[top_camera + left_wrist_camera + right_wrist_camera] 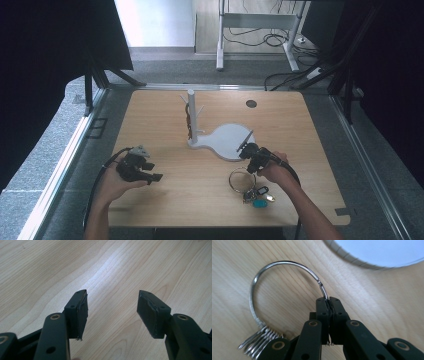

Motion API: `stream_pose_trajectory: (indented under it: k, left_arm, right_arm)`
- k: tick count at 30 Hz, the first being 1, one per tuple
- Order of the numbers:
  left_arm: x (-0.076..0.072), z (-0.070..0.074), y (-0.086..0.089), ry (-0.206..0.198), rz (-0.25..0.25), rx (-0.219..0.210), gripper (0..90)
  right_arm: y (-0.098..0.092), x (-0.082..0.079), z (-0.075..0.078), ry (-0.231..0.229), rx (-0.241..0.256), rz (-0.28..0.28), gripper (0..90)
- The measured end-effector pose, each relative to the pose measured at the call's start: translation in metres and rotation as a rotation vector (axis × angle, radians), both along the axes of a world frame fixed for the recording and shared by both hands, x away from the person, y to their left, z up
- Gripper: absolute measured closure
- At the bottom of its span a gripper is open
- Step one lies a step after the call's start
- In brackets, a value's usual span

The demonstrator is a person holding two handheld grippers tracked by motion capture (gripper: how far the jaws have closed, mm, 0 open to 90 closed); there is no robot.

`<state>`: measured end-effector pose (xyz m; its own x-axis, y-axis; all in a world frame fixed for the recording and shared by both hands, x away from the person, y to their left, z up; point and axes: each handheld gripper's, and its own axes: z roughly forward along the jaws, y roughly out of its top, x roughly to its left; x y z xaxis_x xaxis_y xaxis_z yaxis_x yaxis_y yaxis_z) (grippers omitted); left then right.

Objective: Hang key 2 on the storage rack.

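Metal key ring is lying flat on the wooden table near the front right, with the right gripper pinching its wire, jaws squeezed tight together on it; the keys and fobs are bunching at the ring's near side, so the whole thing is running roughly front to back. Just beyond it the white stand with its upright peg post is sitting mid-table, the round base edging close to the ring. Over on the left, the left gripper is hanging above bare wood, jaws spread wide apart and holding nothing.
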<state>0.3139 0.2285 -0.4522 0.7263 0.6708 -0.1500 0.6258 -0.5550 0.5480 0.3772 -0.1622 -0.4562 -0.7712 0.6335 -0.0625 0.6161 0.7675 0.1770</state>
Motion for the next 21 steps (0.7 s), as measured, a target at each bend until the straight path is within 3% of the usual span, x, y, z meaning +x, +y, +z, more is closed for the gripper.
stream_pose_trajectory:
  k: [7,21]
  left_arm:
    - [0.0,0.0,0.0,0.003,-0.003,-0.005,42.7]
    - [0.001,-0.003,0.003,0.01,0.003,-0.026,42.9]
  right_arm:
    - [-0.003,-0.008,0.026,-0.074,0.019,0.014,87.3]
    - [-0.01,-0.01,0.059,-0.144,0.051,0.02,87.9]
